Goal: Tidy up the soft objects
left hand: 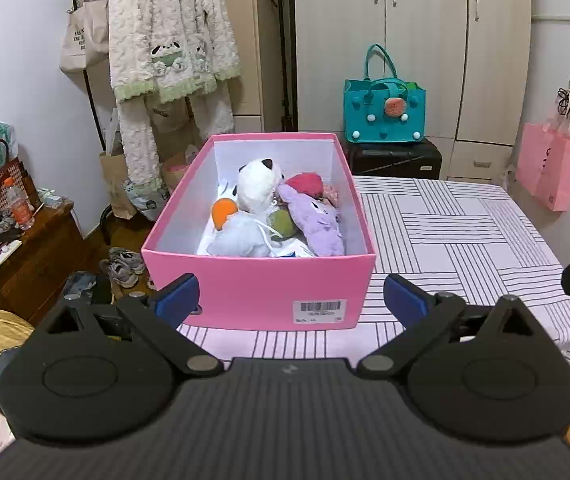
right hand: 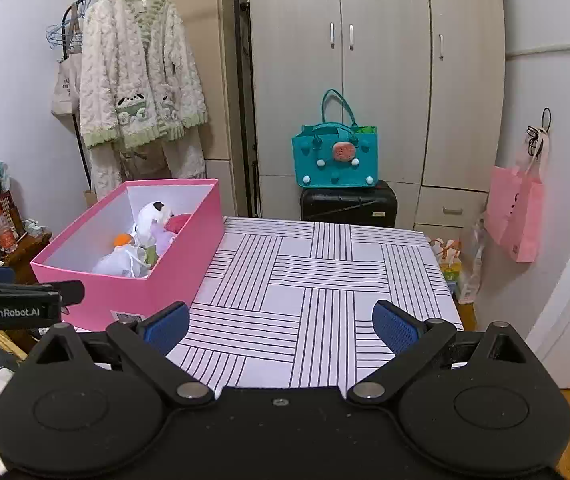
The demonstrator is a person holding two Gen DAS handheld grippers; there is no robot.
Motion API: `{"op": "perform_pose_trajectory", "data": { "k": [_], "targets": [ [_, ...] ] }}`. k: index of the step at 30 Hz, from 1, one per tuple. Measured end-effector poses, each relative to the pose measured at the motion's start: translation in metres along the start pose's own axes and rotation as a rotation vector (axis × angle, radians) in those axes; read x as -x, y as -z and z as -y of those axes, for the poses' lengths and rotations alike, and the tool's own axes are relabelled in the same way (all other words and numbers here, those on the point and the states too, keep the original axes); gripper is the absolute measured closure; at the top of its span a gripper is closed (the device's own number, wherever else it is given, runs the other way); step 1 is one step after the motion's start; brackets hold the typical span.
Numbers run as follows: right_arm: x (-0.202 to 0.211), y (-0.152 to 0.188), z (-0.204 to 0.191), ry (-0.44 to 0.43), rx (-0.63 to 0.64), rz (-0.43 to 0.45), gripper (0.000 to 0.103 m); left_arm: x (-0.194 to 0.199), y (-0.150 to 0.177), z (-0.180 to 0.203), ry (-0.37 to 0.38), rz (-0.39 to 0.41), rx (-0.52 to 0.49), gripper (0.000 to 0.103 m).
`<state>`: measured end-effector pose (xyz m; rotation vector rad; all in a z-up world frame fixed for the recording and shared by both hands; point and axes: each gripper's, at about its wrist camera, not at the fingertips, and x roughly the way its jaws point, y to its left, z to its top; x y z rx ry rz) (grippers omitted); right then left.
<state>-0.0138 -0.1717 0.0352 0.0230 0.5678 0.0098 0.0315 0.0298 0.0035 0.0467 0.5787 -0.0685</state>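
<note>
A pink box [left hand: 259,288] stands on the left part of a table with a striped cloth [left hand: 465,240]. Inside lie several soft toys: a white plush with a black ear [left hand: 257,186], a purple plush [left hand: 319,224], a pale grey one with an orange part [left hand: 237,234], a green ball [left hand: 283,224] and a red one [left hand: 307,182]. My left gripper [left hand: 289,298] hangs open just in front of the box's near wall, holding nothing. My right gripper [right hand: 281,326] is open over the cloth [right hand: 325,280], to the right of the box [right hand: 145,284], also empty.
Behind the table a teal bag [right hand: 335,160] sits on a black suitcase [right hand: 349,204] before pale wardrobes. A fluffy robe [left hand: 169,40] hangs at the left over a cluttered wooden cabinet [left hand: 25,256] and shoes [left hand: 125,266]. A pink bag [right hand: 519,212] hangs on the right wall.
</note>
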Motion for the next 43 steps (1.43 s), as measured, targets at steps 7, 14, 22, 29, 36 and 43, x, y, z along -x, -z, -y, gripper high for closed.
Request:
{"op": "perform_pose_trajectory", "data": {
  "k": [7,14,22,29,36,43],
  "targets": [
    [0.002,0.007,-0.003,0.020,0.028,0.060,0.003,0.001,0.007,0.006,-0.001,0.034,-0.012,0.003],
    [0.005,0.014,-0.005,0.064,0.059,0.110,0.003,0.005,0.011,0.016,0.000,0.071,-0.050,0.003],
    [0.004,0.018,-0.001,0.072,0.053,0.119,0.003,0.000,0.014,0.018,0.017,0.047,-0.046,0.003],
    [0.004,0.020,0.003,0.087,0.049,0.114,0.003,-0.001,0.014,0.021,0.003,0.040,-0.068,0.003],
    [0.003,0.019,0.005,0.087,0.048,0.109,0.003,-0.002,0.013,0.021,0.004,0.045,-0.072,0.003],
    [0.001,0.021,0.006,0.088,0.048,0.106,0.003,-0.005,0.014,0.022,-0.003,0.024,-0.085,0.003]
  ]
}}
